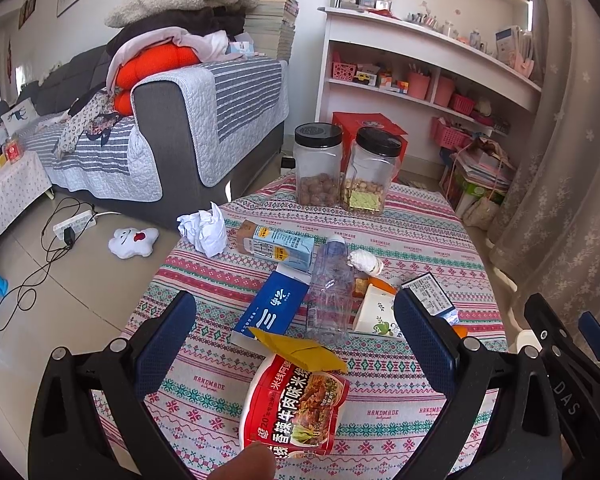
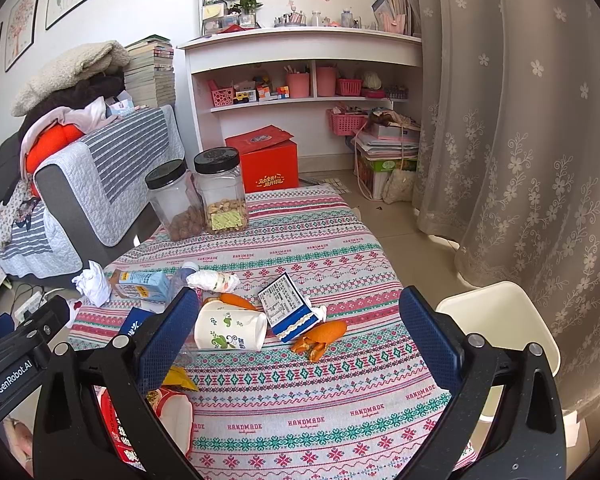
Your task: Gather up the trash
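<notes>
Overhead, both tools [image 1: 296, 332] [image 2: 300, 320] agape above trash.

Two black-lidded jars [image 2: 198, 200] on patterned tablecloth [image 2: 320, 248]; red box [image 2: 266, 160] behind; sofa [image 1: 172, 136] left.

Near cloth [image 2: 320, 400]: bare, open passage.
Centre: paper cup [image 2: 230, 330], orange peel [image 2: 320, 340], blue-edged carton [image 2: 288, 308] crowd together.
Left side: noodle packet [image 1: 296, 404], plastic bottle [image 1: 332, 288], blue box [image 1: 272, 308] block.
Far edge: two jars [image 1: 344, 164] standing upright.
Right: white bin [image 2: 500, 328] beside the table.
</notes>
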### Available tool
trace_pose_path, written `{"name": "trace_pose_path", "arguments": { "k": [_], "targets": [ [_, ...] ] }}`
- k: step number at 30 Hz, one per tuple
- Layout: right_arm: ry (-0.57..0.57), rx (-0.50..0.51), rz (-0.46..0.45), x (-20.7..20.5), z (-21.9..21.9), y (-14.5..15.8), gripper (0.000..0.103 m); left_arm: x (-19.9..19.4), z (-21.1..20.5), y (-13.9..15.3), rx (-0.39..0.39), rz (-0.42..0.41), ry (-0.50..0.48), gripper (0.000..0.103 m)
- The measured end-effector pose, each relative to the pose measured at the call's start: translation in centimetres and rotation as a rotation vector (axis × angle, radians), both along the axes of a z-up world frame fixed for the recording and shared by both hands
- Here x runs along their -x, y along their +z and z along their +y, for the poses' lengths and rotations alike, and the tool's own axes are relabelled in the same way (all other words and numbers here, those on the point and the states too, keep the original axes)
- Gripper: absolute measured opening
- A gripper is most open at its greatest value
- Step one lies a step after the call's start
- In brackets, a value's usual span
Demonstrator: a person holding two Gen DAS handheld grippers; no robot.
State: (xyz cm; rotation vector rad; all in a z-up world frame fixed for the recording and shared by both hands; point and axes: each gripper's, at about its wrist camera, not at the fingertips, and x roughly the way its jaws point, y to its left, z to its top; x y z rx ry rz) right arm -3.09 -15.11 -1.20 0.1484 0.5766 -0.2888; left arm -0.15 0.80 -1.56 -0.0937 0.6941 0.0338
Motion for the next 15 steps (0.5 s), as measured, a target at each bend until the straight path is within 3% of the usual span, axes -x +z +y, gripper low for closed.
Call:
{"name": "trace_pose_path", "arguments": {
  "k": [15],
  "targets": [
    [0.003, 0.0, 0.0, 0.01, 0.55, -0.09, 0.096, -0.08, 0.15, 0.1, 0.001, 0.006, 0.003, 0.096]
  ]
}}
